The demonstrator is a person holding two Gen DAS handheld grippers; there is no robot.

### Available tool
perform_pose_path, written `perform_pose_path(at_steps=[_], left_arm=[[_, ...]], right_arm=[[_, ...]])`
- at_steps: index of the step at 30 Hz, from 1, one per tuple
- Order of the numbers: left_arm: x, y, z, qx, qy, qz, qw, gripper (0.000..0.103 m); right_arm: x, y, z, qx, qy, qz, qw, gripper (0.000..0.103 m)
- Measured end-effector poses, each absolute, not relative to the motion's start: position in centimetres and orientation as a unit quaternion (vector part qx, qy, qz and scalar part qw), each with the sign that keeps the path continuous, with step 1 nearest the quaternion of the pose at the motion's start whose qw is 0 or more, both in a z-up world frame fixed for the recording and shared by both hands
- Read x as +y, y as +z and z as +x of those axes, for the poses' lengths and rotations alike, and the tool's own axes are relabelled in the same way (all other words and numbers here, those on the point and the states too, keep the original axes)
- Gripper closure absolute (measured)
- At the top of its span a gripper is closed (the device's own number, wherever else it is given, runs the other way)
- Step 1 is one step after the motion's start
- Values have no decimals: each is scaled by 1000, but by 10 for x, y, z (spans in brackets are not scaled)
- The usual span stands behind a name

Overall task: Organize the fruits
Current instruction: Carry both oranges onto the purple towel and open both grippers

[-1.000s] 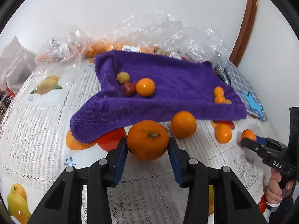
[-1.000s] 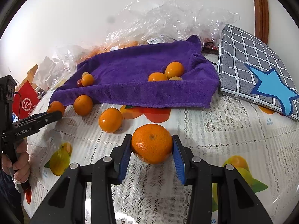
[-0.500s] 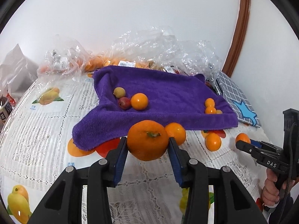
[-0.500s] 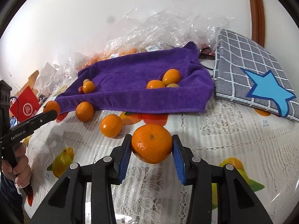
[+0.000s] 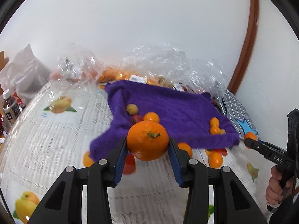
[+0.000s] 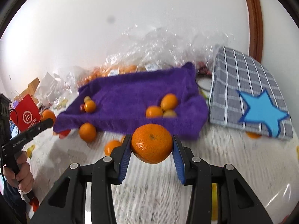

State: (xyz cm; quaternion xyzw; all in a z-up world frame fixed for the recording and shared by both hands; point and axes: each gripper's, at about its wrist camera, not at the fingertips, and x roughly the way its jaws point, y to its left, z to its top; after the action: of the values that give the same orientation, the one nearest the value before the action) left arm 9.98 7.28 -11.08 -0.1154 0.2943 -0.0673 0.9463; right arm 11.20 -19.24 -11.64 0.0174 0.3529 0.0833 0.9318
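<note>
The left tongs (image 5: 147,145) pinch a stemmed mandarin (image 5: 147,140) at its widest girth, blue pads flat on both flanks, so the round fruit cannot roll out; it hangs clear of the desk (image 5: 46,136) at lower centre. Behind it the purple towel (image 5: 168,110) serves as the collecting spot, I judge: its edges ride up, cradling a yellowish fruit, a red one and a small orange at its left, and three small oranges at its right. Loose mandarins lie on the desk below its front edge. At right, a hand carries the right tongs with their own fruit.

In the right wrist view, the right tongs (image 6: 151,145) clamp a second mandarin (image 6: 151,142) the same way at lower centre, lifted off the desk. The towel holds the same two clusters. Clear plastic bags (image 6: 149,46) behind it contain more orange fruit.
</note>
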Motion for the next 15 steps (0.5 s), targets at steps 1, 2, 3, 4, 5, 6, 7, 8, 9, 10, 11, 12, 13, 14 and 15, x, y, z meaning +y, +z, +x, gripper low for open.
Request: perform_pose_path(at_steps=[1, 2, 3, 4, 5, 6, 7, 8, 9, 10, 11, 12, 13, 14, 15], left_arm=[[74, -106, 102, 291, -68, -114, 947, 62], [75, -99, 107, 287, -65, -109, 950, 62], [76, -95, 111, 284, -61, -106, 951, 62], [76, -89, 118, 281, -58, -102, 952, 62], [75, -85, 125, 280, -57, -100, 953, 62], [75, -80, 133, 279, -57, -100, 953, 62], [74, -77, 143, 280, -57, -100, 953, 62], [73, -75, 151, 281, -57, -101, 953, 62], [72, -74, 163, 284, -58, -101, 952, 62], [70, -74, 173, 288, -59, -100, 951, 62], [68, -75, 182, 292, -59, -99, 949, 62], [65, -78, 194, 298, -60, -99, 947, 62], [63, -81, 202, 303, -62, -98, 946, 62], [60, -84, 208, 308, -62, -95, 944, 62], [56, -87, 215, 314, -62, -92, 943, 62]], right_arm=[[-193, -111, 118, 350, 87, 17, 933, 61], [-193, -107, 125, 347, 89, 15, 934, 61], [-193, -104, 131, 344, 89, 13, 935, 61], [-192, -100, 137, 339, 89, 11, 936, 61], [-193, -97, 148, 335, 90, 11, 938, 61], [-193, -95, 155, 332, 91, 13, 939, 61], [-194, -93, 165, 330, 92, 16, 939, 61], [-195, -91, 175, 329, 93, 19, 940, 61], [-195, -90, 183, 328, 94, 21, 940, 61], [-196, -90, 196, 327, 96, 21, 940, 61], [-195, -90, 203, 328, 95, 20, 940, 61], [-196, -91, 216, 329, 92, 18, 940, 61], [-197, -93, 227, 333, 90, 16, 939, 61], [-199, -95, 237, 338, 88, 15, 937, 61], [-200, -98, 244, 342, 86, 15, 936, 61]])
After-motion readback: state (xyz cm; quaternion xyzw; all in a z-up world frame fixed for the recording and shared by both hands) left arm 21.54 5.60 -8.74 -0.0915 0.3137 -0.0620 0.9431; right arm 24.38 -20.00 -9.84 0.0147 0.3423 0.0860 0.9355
